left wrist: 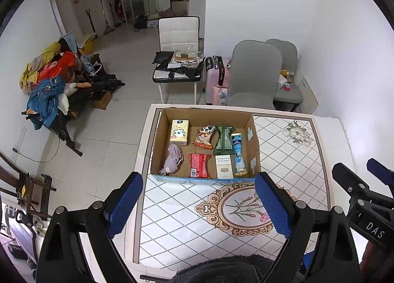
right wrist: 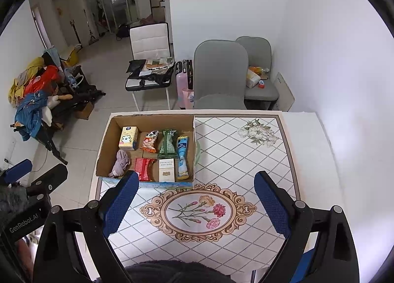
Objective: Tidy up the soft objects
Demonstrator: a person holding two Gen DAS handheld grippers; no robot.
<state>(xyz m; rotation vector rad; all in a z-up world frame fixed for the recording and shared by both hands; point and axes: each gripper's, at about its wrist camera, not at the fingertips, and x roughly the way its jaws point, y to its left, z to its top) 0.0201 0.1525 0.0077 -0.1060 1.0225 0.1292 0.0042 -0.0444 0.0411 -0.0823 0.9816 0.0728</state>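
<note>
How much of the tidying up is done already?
It looks mostly done: the purple cloth, tissue pack, snack bags and blue tube lie in neat rows inside the cardboard box. Both the left gripper and right gripper are open and empty. No loose items show on the table.

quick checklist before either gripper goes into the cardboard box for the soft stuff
1. Left gripper open, nothing between its pads: ok.
2. Right gripper open and empty: ok.
3. Cardboard box top open, reachable from above: ok.
4. Purple cloth lies in the near-left corner, uncovered and free to pinch: ok.
5. Space around it: red packet lies close beside the cloth, so fingers may brush it: not ok.
6. Where sorted items should go: cannot tell.
</note>
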